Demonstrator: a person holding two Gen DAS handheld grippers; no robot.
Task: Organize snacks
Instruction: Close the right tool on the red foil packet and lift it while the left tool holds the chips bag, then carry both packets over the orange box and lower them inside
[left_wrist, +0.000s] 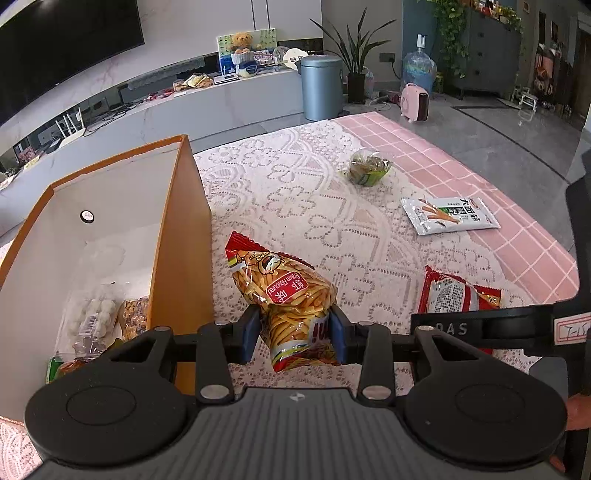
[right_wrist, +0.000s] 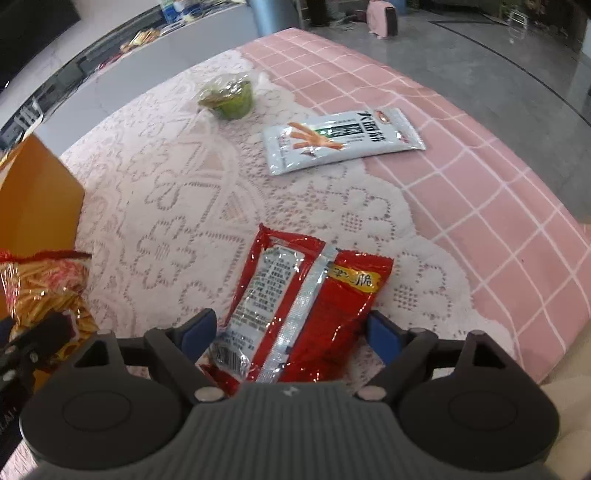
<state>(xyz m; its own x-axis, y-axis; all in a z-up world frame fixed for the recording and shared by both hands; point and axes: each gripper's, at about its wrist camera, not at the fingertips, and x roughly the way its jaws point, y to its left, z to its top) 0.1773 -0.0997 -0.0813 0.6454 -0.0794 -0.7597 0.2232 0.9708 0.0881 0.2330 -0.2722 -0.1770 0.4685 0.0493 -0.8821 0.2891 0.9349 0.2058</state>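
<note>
Crinkly yellow-and-red bag of prawn sticks (left_wrist: 291, 306) sits pinched in the left gripper (left_wrist: 294, 334), just right of the orange cardboard box (left_wrist: 181, 236); foil could slip, or snag the near wall. Right gripper (right_wrist: 291, 334) stands spread around a red foil packet (right_wrist: 314, 299) lying flat. Far off rest a white pouch (right_wrist: 341, 140) and green cup (right_wrist: 231, 96), well apart

glossy foil packet (right_wrist: 310, 295), lace cloth (right_wrist: 177, 192)

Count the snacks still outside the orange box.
4: a fries bag in the left gripper, a red packet between the right gripper's open fingers, a white packet, a green cup. Others may be hidden.
</note>
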